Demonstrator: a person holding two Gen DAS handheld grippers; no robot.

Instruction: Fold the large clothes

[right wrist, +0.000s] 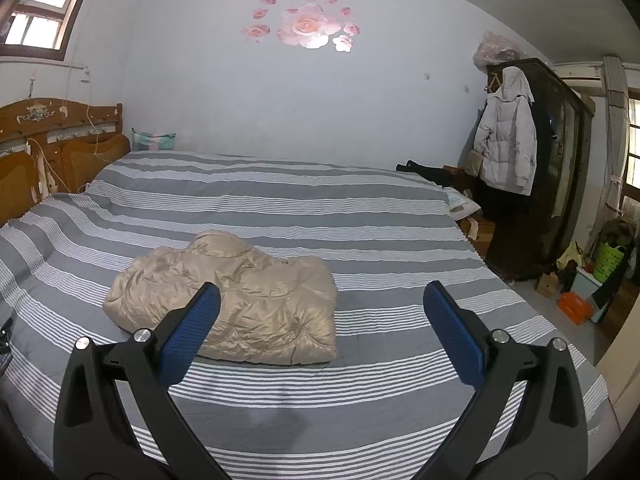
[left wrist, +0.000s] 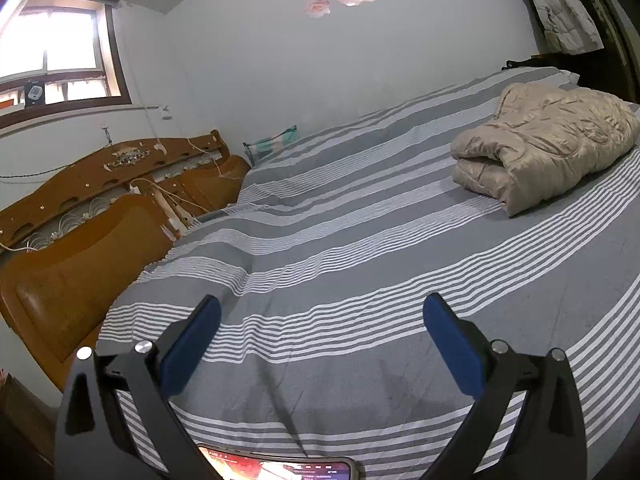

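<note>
A beige quilted puffer jacket (right wrist: 236, 296) lies folded into a compact bundle on the grey-and-white striped bed (right wrist: 360, 216). In the left wrist view the same jacket (left wrist: 548, 140) sits far off at the upper right. My right gripper (right wrist: 322, 298) hovers open above the bed, just in front of the jacket's near edge, with nothing between its blue pads. My left gripper (left wrist: 322, 310) is open too, over bare striped sheet (left wrist: 320, 240), well to the left of the jacket and holding nothing.
A wooden headboard (left wrist: 80, 216) with loose cables runs along the bed's left side. A phone (left wrist: 280, 466) lies at the near bed edge. A dark wardrobe (right wrist: 560, 160) with a hanging grey coat (right wrist: 506, 140) stands on the right, boxes and a green basket (right wrist: 608, 260) on the floor.
</note>
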